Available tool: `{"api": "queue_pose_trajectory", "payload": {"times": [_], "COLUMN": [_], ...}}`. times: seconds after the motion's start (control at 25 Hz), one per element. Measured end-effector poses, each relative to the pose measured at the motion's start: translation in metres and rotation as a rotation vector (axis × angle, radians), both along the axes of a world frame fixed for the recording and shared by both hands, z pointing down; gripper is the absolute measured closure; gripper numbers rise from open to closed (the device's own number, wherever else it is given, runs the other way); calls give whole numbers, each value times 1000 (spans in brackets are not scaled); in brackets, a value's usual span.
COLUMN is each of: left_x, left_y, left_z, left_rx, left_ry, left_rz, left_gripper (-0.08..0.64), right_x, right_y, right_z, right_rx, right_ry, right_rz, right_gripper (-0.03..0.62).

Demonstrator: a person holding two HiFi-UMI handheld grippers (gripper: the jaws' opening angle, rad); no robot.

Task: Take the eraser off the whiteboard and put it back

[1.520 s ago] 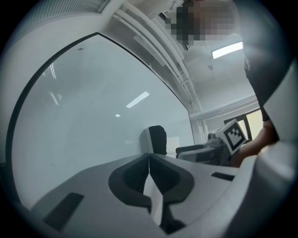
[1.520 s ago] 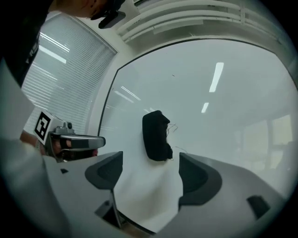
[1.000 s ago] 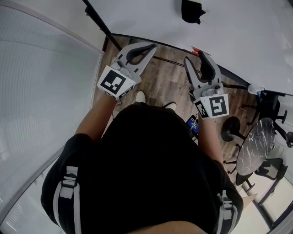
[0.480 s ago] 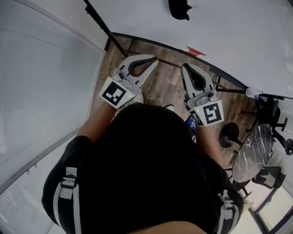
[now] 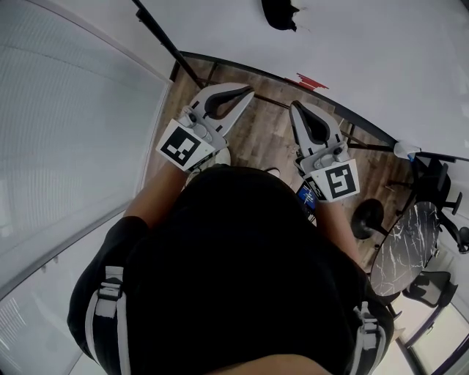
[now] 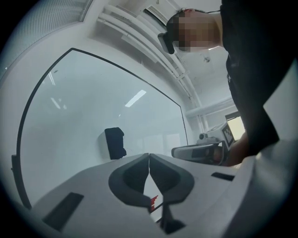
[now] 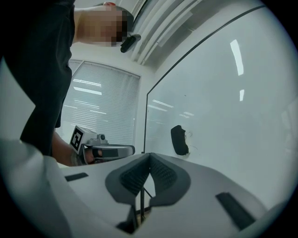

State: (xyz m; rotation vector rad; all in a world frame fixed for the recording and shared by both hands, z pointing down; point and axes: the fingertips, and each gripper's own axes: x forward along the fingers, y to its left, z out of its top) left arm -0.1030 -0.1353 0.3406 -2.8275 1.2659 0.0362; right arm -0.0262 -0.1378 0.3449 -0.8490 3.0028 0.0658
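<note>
The black eraser [image 5: 278, 13] sticks to the whiteboard [image 5: 381, 51] at the top of the head view. It also shows as the eraser [image 6: 115, 143] left of centre in the left gripper view, and as the eraser [image 7: 179, 140] right of centre in the right gripper view. Both grippers point level at the board, well short of it. My left gripper [image 5: 248, 92] is shut and empty. My right gripper [image 5: 294, 108] has just closed its jaws with nothing between them. Each gripper sees the other: the right gripper [image 6: 198, 151] and the left gripper [image 7: 104, 149].
A red object [image 5: 311, 80] lies on the board's lower ledge. The black stand leg [image 5: 165, 36] runs along the board's left side. A window wall with blinds [image 5: 66, 146] is at the left. A marble round table [image 5: 399, 242] and chairs stand at the right on the wood floor.
The right gripper's jaws, apart a second ago, have come together empty. Both grippers have shifted slightly in the view, and the eraser now sits further left at the top edge.
</note>
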Motion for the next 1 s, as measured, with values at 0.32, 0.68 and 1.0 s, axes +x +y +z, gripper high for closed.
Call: {"api": "queue_pose_trajectory", "payload": {"times": [0.32, 0.68, 1.0], "left_x": [-2, -6, -15], "left_y": [1, 9, 15], "left_z": [5, 3, 4], "left_rx": [14, 14, 8], "left_ry": [-52, -48, -37], "left_rz": [-17, -23, -29], "left_gripper": [554, 554, 554], "right_x": [2, -1, -5], "right_y": [0, 7, 9], "right_z": [4, -1, 6], "right_rx": [-13, -18, -35], "right_ry": [6, -21, -8], "right_rz": [-7, -6, 8], "right_gripper": [589, 589, 589]}}
